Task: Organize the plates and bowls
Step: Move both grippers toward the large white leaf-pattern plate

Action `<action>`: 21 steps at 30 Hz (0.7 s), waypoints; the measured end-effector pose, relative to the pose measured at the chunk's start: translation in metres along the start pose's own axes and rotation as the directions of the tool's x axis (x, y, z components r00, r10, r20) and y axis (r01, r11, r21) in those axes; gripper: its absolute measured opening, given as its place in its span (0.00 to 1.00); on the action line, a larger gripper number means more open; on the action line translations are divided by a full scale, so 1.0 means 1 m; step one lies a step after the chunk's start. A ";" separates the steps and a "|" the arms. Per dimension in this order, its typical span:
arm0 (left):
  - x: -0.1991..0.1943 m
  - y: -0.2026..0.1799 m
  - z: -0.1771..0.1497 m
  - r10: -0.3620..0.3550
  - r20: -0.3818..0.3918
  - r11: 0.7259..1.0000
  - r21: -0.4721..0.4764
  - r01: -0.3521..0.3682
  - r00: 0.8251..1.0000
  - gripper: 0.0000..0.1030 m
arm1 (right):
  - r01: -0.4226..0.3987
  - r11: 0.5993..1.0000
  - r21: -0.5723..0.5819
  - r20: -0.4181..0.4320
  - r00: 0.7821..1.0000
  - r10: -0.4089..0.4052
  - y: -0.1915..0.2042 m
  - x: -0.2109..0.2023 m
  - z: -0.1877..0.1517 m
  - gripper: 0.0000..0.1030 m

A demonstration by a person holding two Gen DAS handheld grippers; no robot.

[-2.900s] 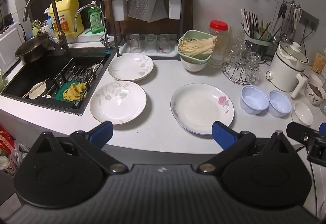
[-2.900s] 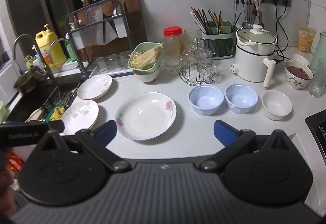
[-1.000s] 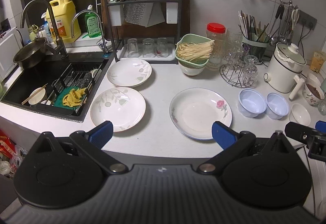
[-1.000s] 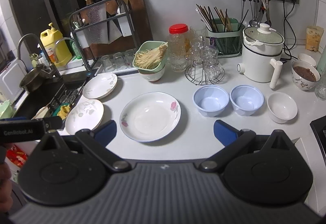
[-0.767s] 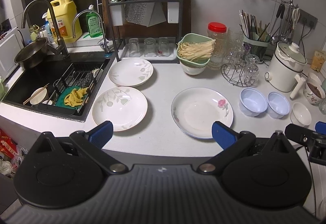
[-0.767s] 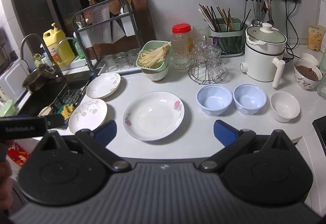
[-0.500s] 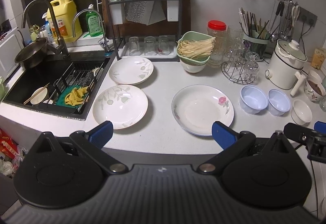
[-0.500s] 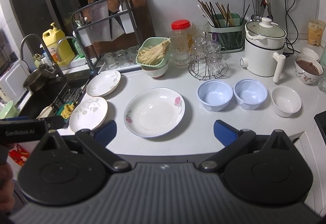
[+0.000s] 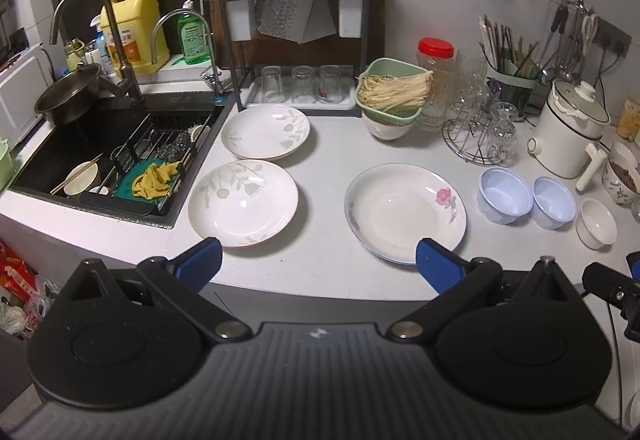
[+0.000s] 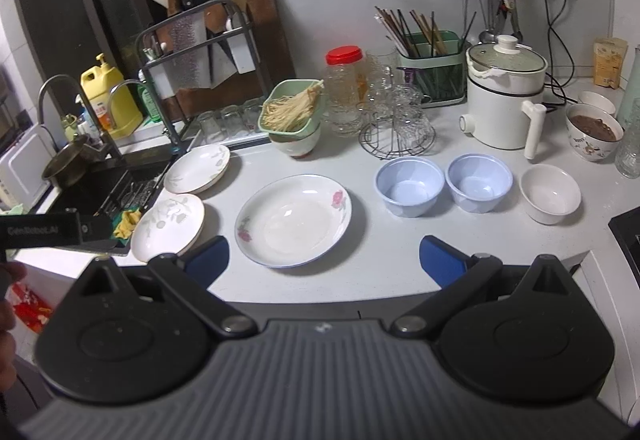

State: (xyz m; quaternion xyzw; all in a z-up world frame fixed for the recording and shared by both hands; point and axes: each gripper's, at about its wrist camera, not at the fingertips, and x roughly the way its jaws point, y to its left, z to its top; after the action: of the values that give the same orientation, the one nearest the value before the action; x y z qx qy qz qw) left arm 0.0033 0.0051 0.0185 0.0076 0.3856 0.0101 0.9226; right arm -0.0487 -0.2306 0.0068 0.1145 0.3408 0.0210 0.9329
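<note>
Along the front edge of the white desk [image 9: 320, 272], both tongs hang above the surface with jaws spread wide and nothing between them. Between the blue fingertips of the left tongs [image 9: 318, 262] lie the near leaf-pattern plate [image 9: 243, 203] and the rose-pattern plate [image 9: 405, 212], well apart from each other. A second leaf-pattern plate [image 9: 266, 131] sits just behind the near one, beside the sink [image 9: 100, 155]. From the right tongs [image 10: 325, 258], the rose plate lies nearest, at centre. To its right stand two pale blue bowls [image 10: 410, 187], side by side and almost touching, then a small white bowl [image 10: 550, 193] a little apart. Behind them stand a wire glass rack [image 10: 396, 135] and a white electric pot [image 10: 505, 95]. All plates and bowls rest flat on the desk, none stacked.
</note>
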 end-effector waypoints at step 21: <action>0.009 -0.048 -0.024 -0.009 -0.033 0.999 0.033 0.010 0.999 1.00 | -0.026 0.999 0.042 -0.007 1.000 0.026 -0.033 0.000 -0.025 0.99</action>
State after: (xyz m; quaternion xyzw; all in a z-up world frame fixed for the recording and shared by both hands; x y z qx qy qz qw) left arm -0.0074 -0.0429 -0.0058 0.0208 0.4007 -0.0005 0.9160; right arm -0.0665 -0.2574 -0.0193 0.1381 0.3434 0.0263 0.9286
